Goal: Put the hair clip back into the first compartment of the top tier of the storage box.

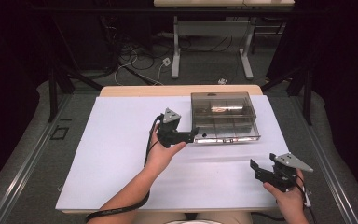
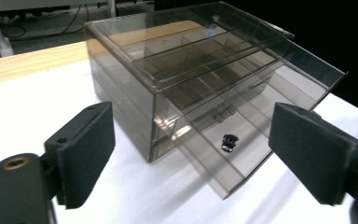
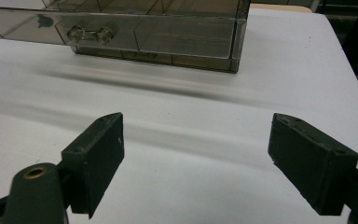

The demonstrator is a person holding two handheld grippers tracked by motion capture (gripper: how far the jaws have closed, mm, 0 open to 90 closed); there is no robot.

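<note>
1. Looks like the put-away step: the smoky clear drawer box sits at the far middle of the white table, with its bottom drawer pulled out toward the near side.
2. There's a small black part lying in that open drawer; the other compartments look empty as far as I can tell.
3. The left gripper is just beside the drawer's left front corner, jaws spread wide, nothing between them.
4. The right gripper hangs near the right edge, well apart from the box; its jaws stand apart and empty too.
5. Next move, I'd guess: push the drawer shut squarely, so it doesn't jam.
</note>
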